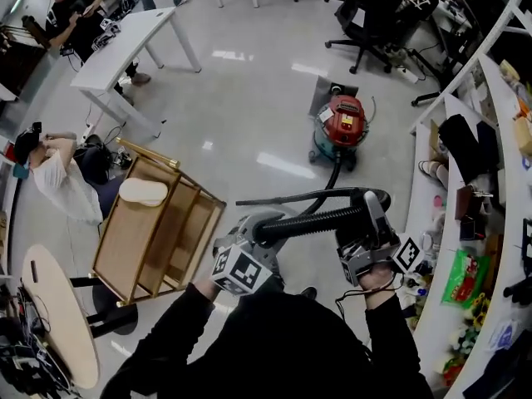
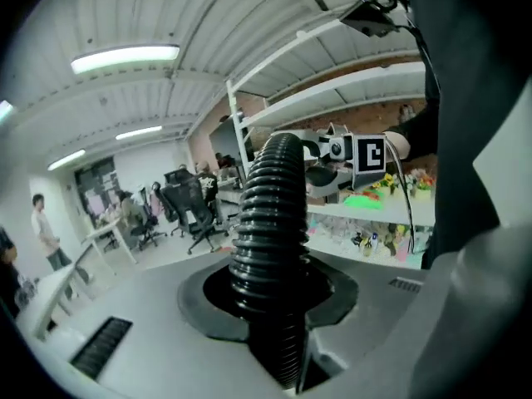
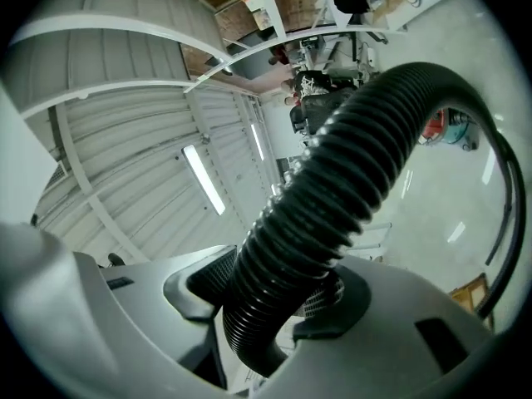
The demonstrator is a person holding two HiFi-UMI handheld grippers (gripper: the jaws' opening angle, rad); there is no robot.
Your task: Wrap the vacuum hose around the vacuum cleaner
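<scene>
A red and teal vacuum cleaner (image 1: 342, 125) stands on the glossy floor some way ahead of me. Its black ribbed hose (image 1: 312, 223) runs up from it, loops over and stretches level between my two grippers. My left gripper (image 1: 254, 233) is shut on the hose near its free end; in the left gripper view the hose (image 2: 270, 214) rises straight out from between the jaws. My right gripper (image 1: 366, 227) holds the hose near its bend. In the right gripper view the hose (image 3: 341, 189) is pinched between both pads and curves off toward the vacuum cleaner (image 3: 445, 127).
A wooden trolley (image 1: 158, 227) lies tipped at the left. A person (image 1: 58, 173) sits on the floor beside it. A white table (image 1: 125, 44) stands at the back left and office chairs (image 1: 366, 15) at the back. A cluttered white shelf (image 1: 465, 248) runs along the right.
</scene>
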